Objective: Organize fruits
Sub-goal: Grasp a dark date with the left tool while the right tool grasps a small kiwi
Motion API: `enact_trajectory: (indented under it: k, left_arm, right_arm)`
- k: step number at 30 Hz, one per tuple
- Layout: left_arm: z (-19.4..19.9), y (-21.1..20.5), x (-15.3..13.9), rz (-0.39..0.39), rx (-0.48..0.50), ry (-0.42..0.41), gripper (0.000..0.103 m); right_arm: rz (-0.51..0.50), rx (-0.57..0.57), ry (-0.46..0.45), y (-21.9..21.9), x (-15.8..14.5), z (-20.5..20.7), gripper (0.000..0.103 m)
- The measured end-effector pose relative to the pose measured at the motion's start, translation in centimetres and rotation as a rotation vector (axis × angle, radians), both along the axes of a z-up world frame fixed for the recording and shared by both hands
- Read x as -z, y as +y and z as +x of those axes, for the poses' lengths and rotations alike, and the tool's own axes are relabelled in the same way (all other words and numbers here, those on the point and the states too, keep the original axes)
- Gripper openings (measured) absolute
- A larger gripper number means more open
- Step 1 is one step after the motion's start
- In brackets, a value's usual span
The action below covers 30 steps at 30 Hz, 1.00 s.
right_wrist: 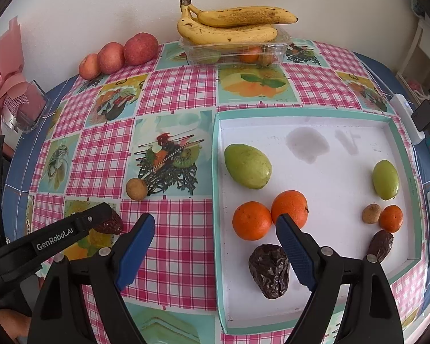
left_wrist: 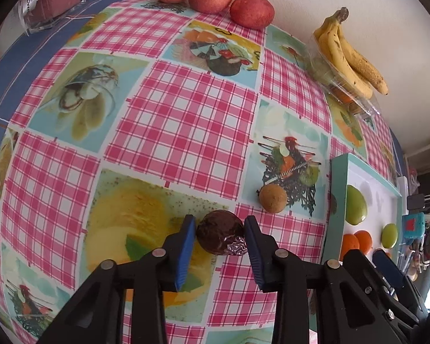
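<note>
In the left wrist view, my left gripper (left_wrist: 219,225) is shut on a dark wrinkled date (left_wrist: 218,236), its blue pads pressing both sides, low over the tablecloth. The right wrist view shows the same date (right_wrist: 113,225) at the left. My right gripper (right_wrist: 215,220) is open and holds nothing, straddling the left wall of the turquoise tray (right_wrist: 215,154). Inside the tray lie two green fruits (right_wrist: 248,166), three oranges (right_wrist: 252,220), two dates (right_wrist: 269,275) and a small brown fruit (right_wrist: 371,213). Another small brown round fruit (right_wrist: 136,189) sits on the cloth left of the tray.
Bananas (right_wrist: 229,25) rest on a clear plastic box (right_wrist: 235,51) of fruit by the back wall. Three red fruits (right_wrist: 111,57) line the wall to the left. A clear holder with pink wrapping (right_wrist: 23,109) stands at the far left edge. A white device (right_wrist: 408,117) lies right of the tray.
</note>
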<state>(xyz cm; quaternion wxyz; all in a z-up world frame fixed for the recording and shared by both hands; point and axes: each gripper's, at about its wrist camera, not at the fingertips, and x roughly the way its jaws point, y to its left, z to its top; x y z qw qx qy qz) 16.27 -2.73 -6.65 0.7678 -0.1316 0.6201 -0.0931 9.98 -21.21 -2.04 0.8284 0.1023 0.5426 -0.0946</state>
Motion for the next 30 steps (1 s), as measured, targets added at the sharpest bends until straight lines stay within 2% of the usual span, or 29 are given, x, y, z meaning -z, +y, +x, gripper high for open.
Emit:
enact_trajectory:
  k: [5, 11, 13, 14, 15, 17, 21, 25, 30]
  left_arm:
    - [0.0, 1.5, -1.3, -0.013, -0.058, -0.043, 0.037]
    - [0.3, 4.6, -2.9, -0.016, -0.147, -0.097, 0.037]
    - [0.4, 5.4, -3.4, -0.019, -0.170, -0.110, 0.037]
    - [0.4, 5.7, -3.5, -0.021, -0.176, -0.113, 0.037]
    - [0.5, 6.0, -3.6, -0.025, -0.183, -0.117, 0.037]
    - [0.6, 6.4, -3.8, -0.032, -0.189, -0.120, 0.037]
    - [0.6, 6.7, -3.8, -0.046, -0.194, -0.120, 0.037]
    - [0.7, 6.8, -3.9, -0.050, -0.197, -0.122, 0.037]
    - [0.7, 7.1, -3.9, -0.053, -0.201, -0.120, 0.037]
  right_arm:
    - [0.000, -0.017, -0.071, 0.5, -0.3, 0.6, 0.087]
    - [0.066, -0.058, -0.124, 1.8, 0.9, 1.9, 0.085]
    - [0.086, -0.076, -0.127, 2.4, 1.5, 2.5, 0.076]
    - [0.093, -0.083, -0.126, 2.6, 1.8, 2.7, 0.067]
    - [0.101, -0.092, -0.121, 3.0, 2.1, 3.1, 0.063]
    - [0.113, -0.105, -0.121, 3.5, 2.7, 3.5, 0.063]
    - [0.147, -0.115, -0.107, 4.3, 3.9, 4.3, 0.049]
    - [0.157, -0.115, -0.096, 4.9, 4.9, 4.8, 0.043]
    - [0.132, -0.124, -0.088, 5.6, 5.5, 5.3, 0.034]
